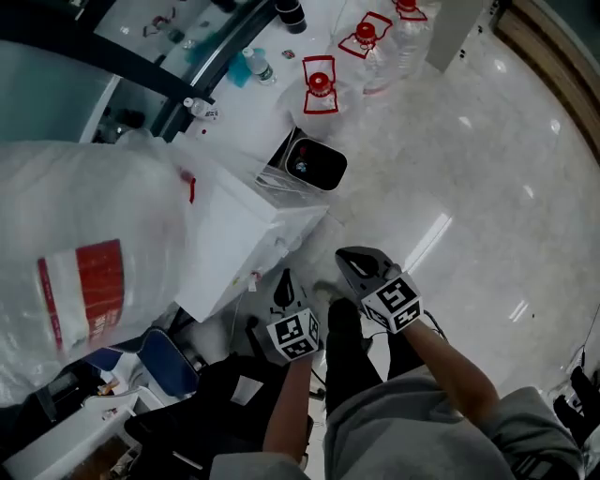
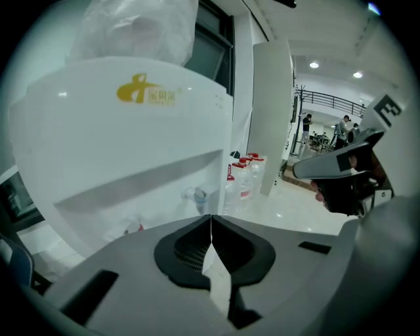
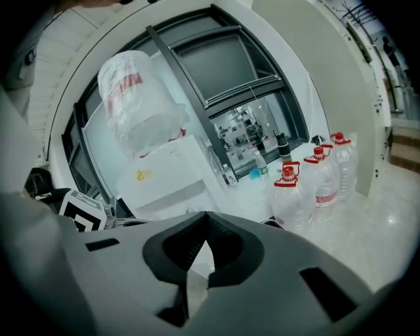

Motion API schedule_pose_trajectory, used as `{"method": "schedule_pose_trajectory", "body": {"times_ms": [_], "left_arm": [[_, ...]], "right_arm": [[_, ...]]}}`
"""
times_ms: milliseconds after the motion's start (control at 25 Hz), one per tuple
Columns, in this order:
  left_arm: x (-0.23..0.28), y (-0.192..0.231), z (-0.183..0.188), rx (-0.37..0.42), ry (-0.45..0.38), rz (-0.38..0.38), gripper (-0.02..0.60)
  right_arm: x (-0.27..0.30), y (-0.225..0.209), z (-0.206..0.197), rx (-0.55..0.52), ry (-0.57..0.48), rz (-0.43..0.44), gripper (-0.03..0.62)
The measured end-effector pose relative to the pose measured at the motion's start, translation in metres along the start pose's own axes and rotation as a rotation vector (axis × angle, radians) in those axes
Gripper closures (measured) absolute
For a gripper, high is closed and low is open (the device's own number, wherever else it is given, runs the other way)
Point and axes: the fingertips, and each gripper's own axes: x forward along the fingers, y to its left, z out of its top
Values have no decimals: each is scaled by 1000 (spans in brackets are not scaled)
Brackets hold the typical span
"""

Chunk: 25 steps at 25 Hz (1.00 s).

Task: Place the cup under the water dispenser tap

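Water dispenser, white and upright with its long axis vertical, is seen at the left centre of the head view, its tap face turned toward the lower right. One inverted bottle is carried on top of it. Three red-capped jugs are counted along the top of the frame: a first jug, a second jug and a third jug. One dark-lidded bin is set just beside the dispenser. Two grippers are held low in the frame, the left gripper and the right gripper, each with its jaws pressed together on nothing. Two taps are shown in the left gripper view, a blue tap and a red tap. The cup cannot be made out in any view.
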Motion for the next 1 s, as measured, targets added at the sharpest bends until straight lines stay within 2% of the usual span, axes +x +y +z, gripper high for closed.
{"method": "schedule_pose_trajectory", "body": {"times_ms": [280, 480, 720, 1000], "left_arm": [[-52, -18, 68, -3, -73, -70, 572], [-83, -29, 130, -10, -177, -113, 572], [-130, -32, 202, 53, -322, -172, 572], [-182, -28, 252, 121, -458, -198, 572]], "right_arm": [[-26, 42, 60, -18, -53, 29, 585], [-44, 67, 100, -31, -117, 40, 585], [-63, 102, 148, -103, -204, 58, 585], [-77, 142, 197, -211, -310, 78, 585]]}}
